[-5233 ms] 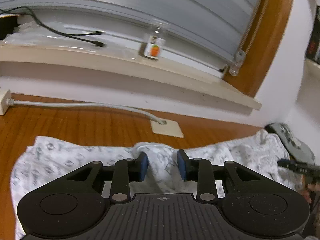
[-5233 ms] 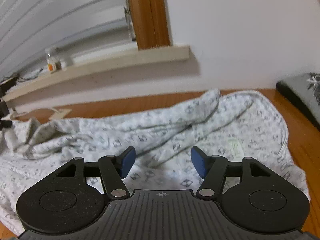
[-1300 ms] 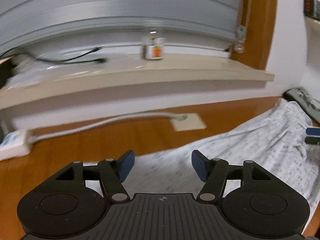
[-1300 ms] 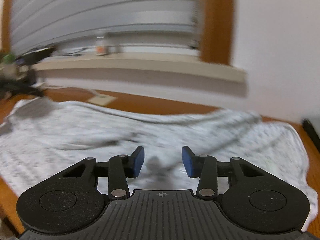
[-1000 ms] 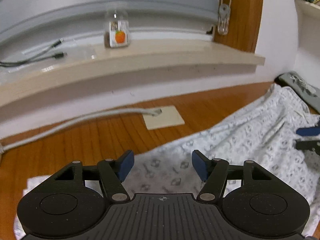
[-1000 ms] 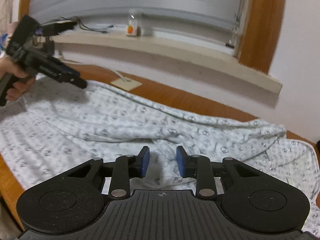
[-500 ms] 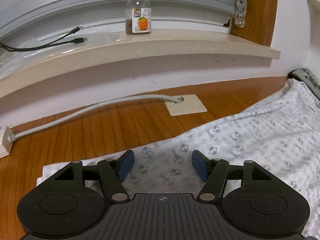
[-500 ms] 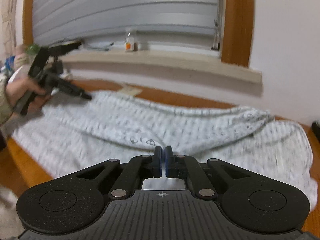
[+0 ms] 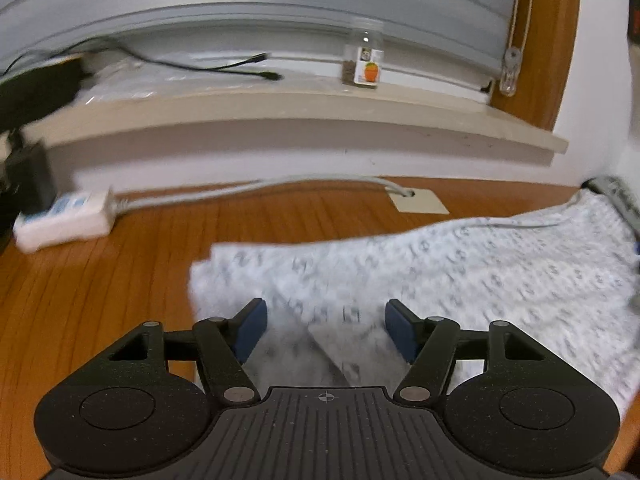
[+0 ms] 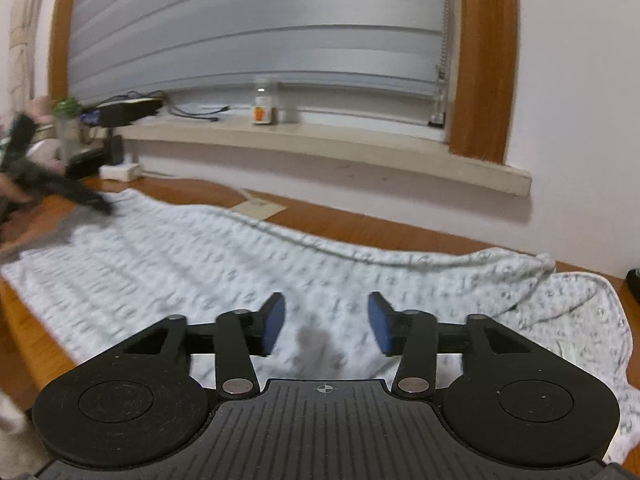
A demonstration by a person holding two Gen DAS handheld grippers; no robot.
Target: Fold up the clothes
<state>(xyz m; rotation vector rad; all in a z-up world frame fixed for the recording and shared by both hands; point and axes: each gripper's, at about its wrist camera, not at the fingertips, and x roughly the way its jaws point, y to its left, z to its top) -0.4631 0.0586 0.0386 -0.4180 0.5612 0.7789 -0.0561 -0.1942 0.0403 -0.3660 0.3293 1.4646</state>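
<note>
White patterned cloth (image 10: 248,276) now lies stretched flat along the wooden tabletop (image 9: 104,276). Our right tongs (image 10: 323,322) were pinched shut half a second ago and are opening over it, nothing gripped, so that pull's done. Left tongs (image 9: 323,330) hang released by its left corner; bare wood beyond for folding.

White garment (image 10: 248,264) with small grey print, orange-brown wooden table (image 9: 100,288)

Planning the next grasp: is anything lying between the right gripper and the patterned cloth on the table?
Nothing visible. The right gripper, jaws opening and empty, hangs directly over the patterned cloth with only bare fabric beneath.
</note>
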